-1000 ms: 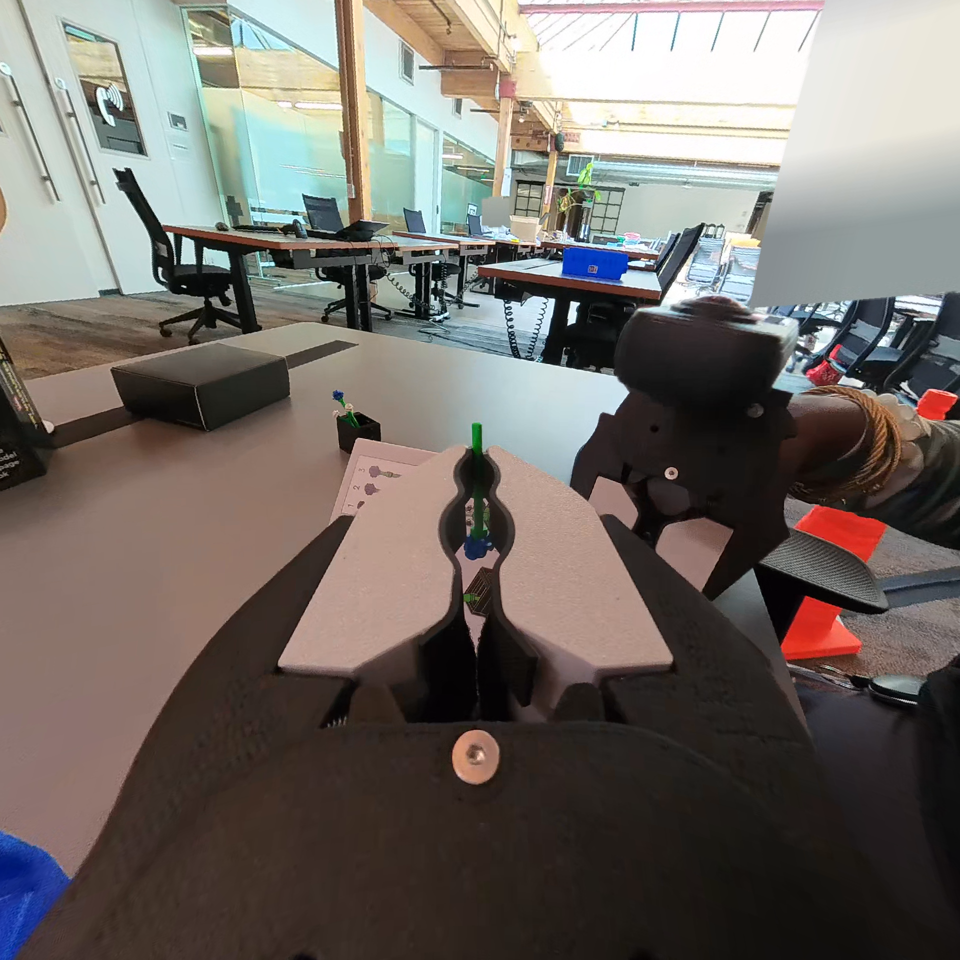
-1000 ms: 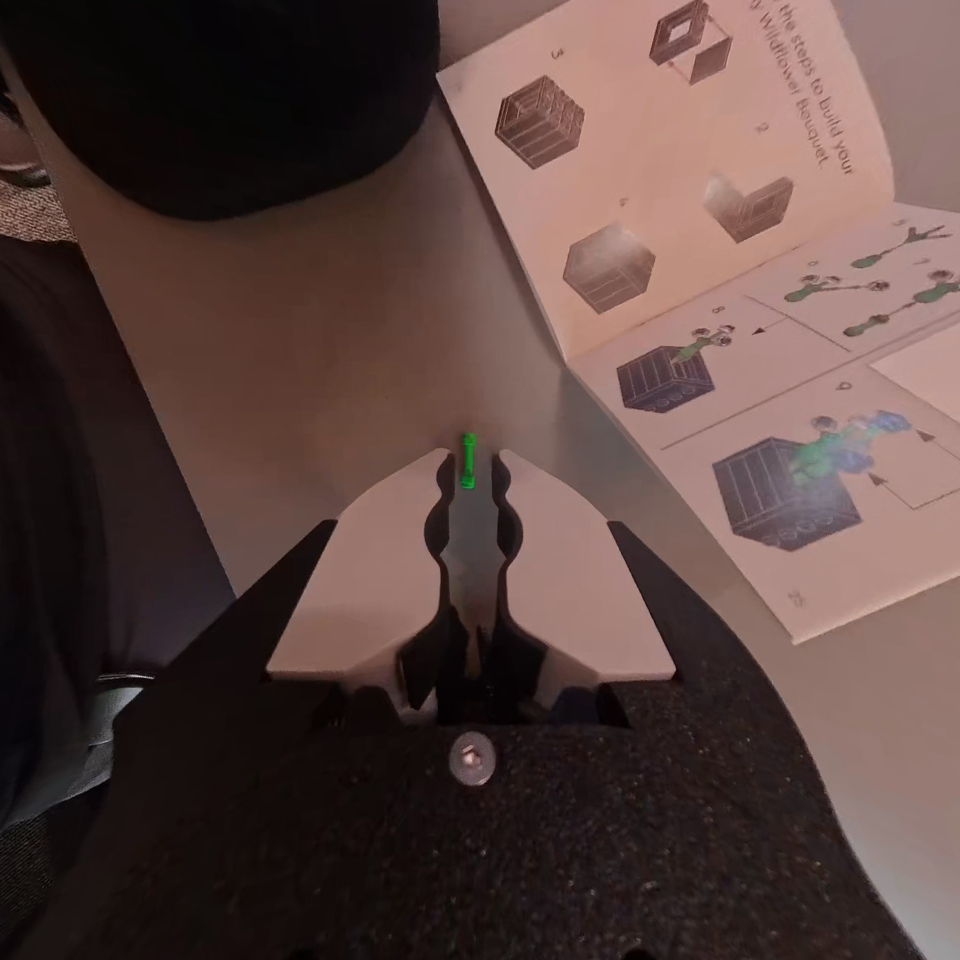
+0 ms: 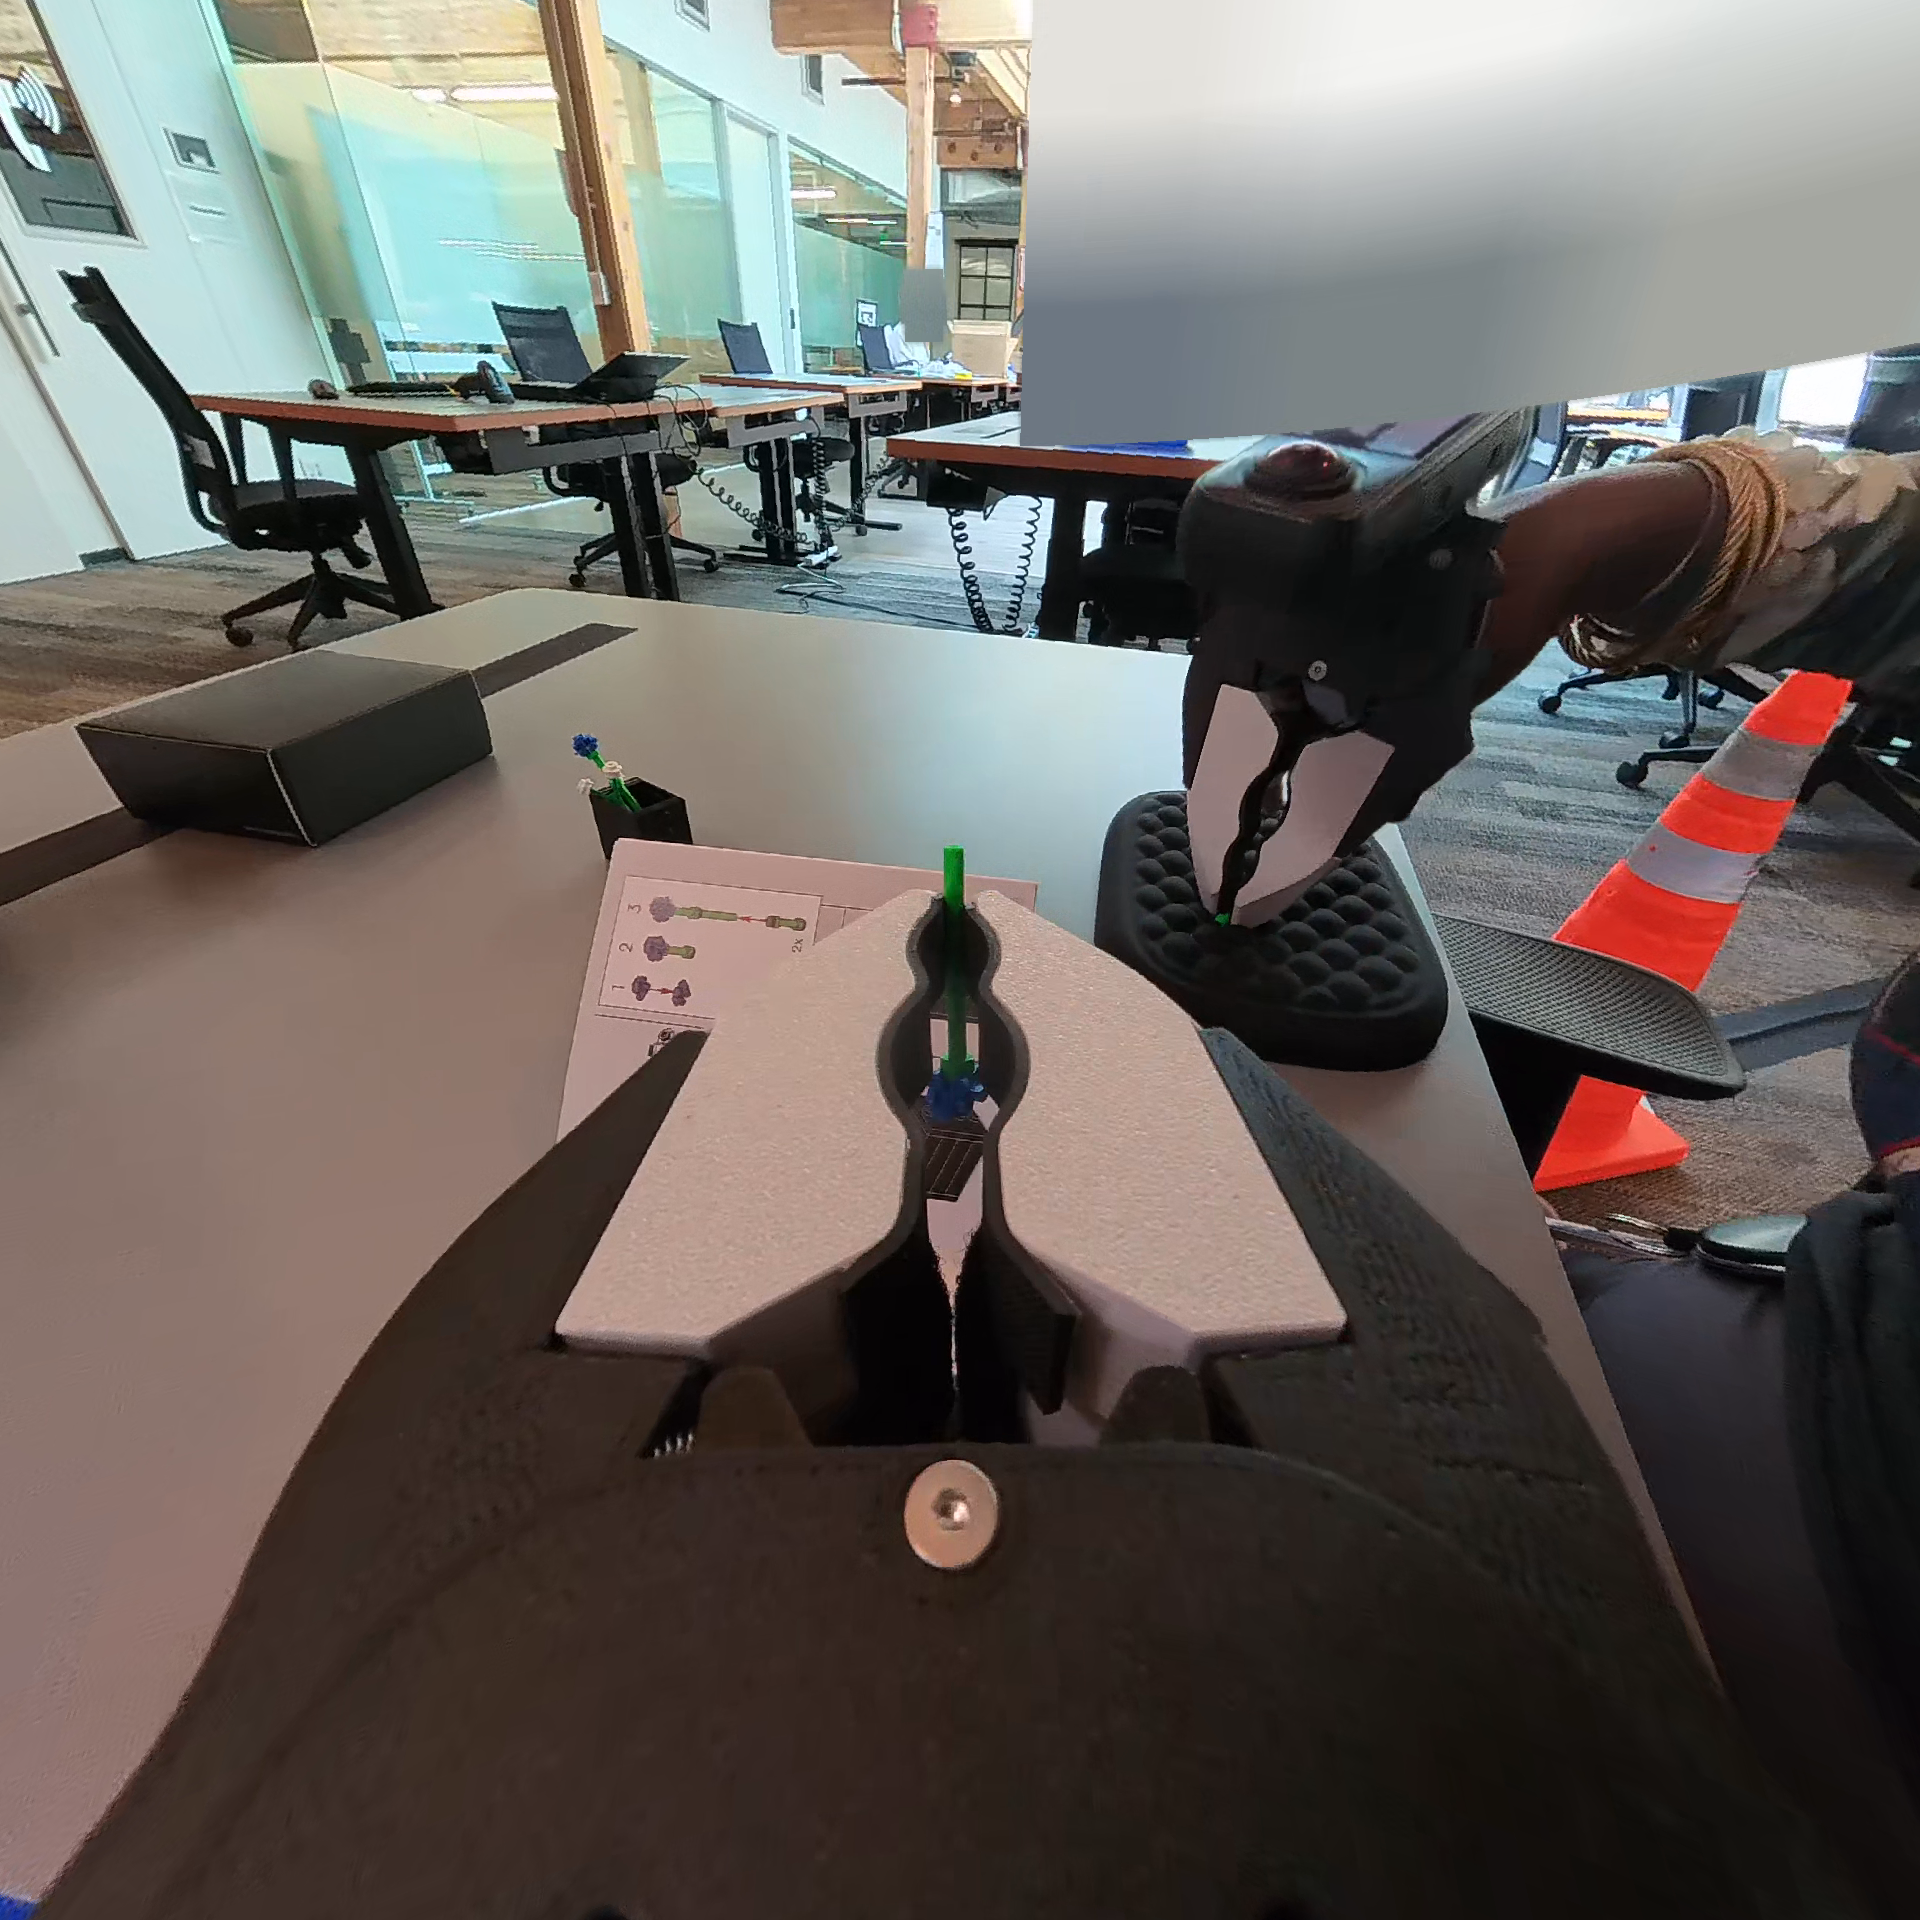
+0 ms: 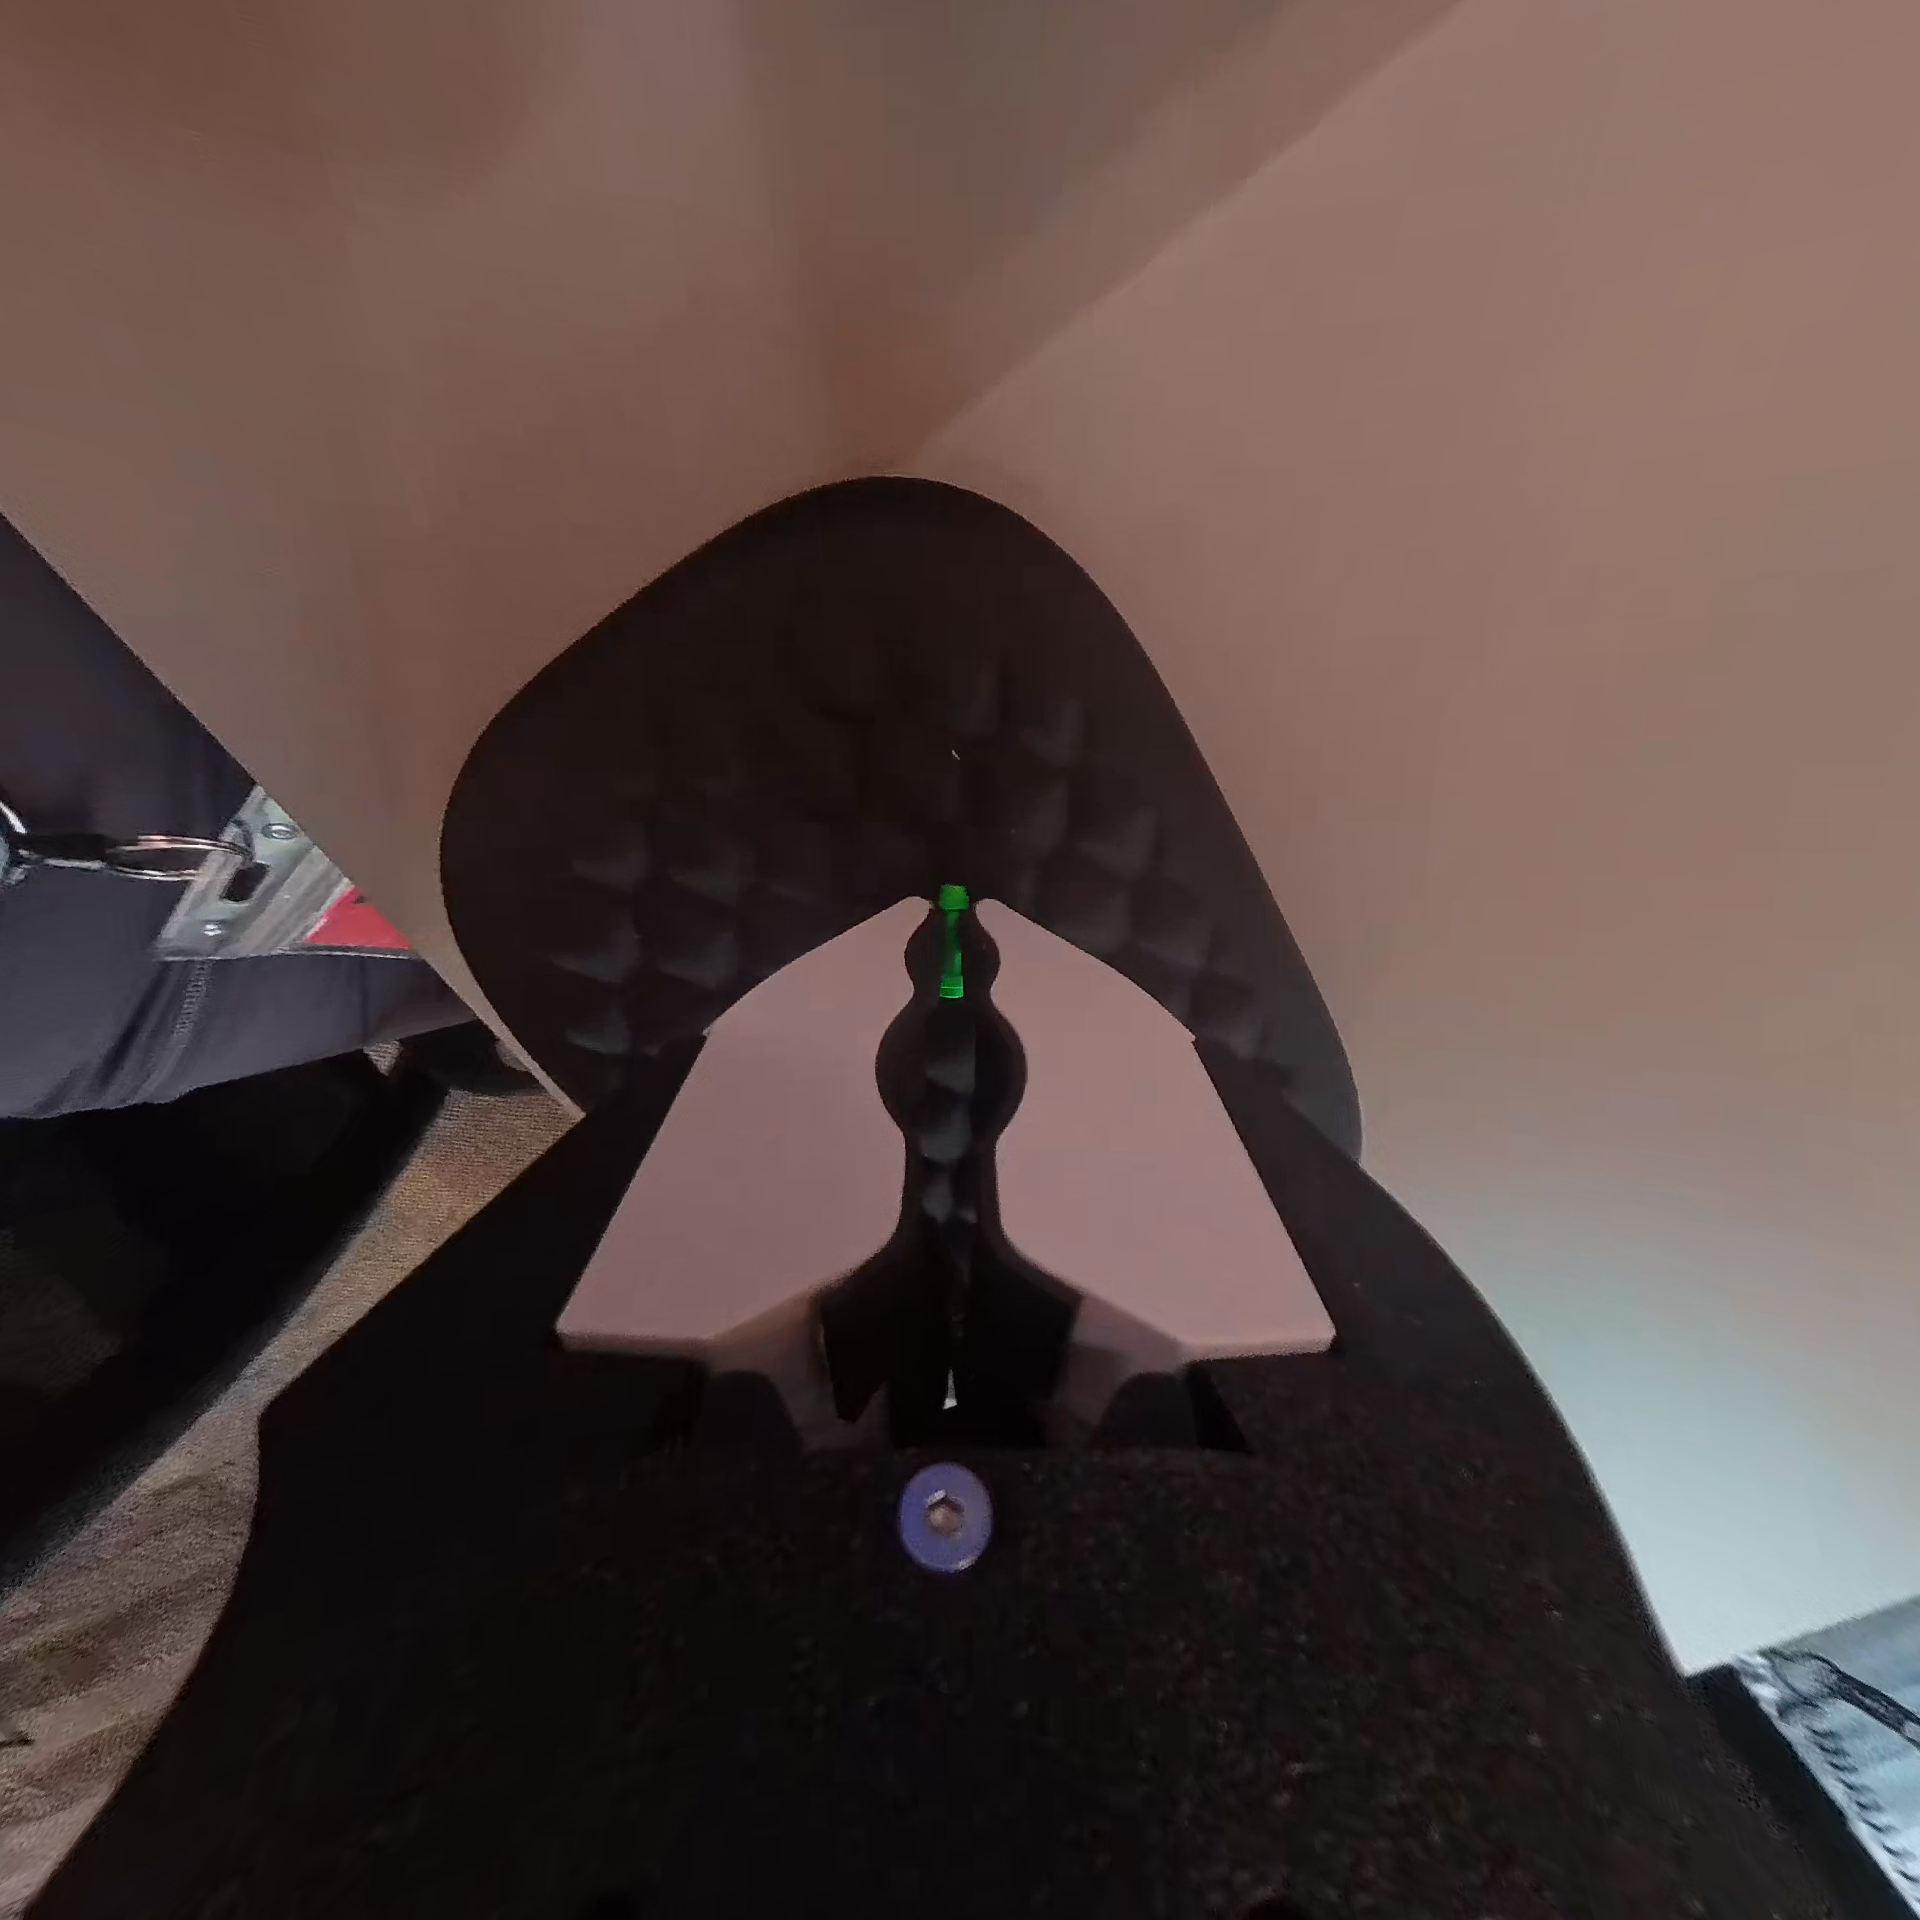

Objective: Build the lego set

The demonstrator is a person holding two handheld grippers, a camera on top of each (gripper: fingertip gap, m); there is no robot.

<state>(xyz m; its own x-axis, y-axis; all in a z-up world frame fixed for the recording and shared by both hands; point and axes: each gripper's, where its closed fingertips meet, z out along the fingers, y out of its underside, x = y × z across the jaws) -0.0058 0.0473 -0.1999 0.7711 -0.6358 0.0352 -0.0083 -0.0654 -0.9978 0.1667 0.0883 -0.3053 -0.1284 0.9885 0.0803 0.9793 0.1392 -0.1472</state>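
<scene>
With my left gripper (image 3: 954, 914) fingers clamped on the green stem (image 3: 954, 961), flower end rearward, I keep my right gripper (image 4: 952, 906) squeezed on the short green peg (image 4: 951, 940) at their tips, lifting straight off the dimpled pad (image 4: 790, 748).

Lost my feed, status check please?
Left claw shut on flower stem. Right claw shut on green peg, tip at bumpy black pad. Nothing blocking.

Left side: bare grey table (image 3: 260, 1195), wide room for a gripper.
Far left: black box (image 3: 286, 750) blocks.
Ahead: small black pot (image 3: 642, 819) just behind the instruction sheet (image 3: 707, 914).
Right edge: bumpy black pad (image 3: 1299, 966), right gripper (image 3: 1231, 914) standing on it.
</scene>
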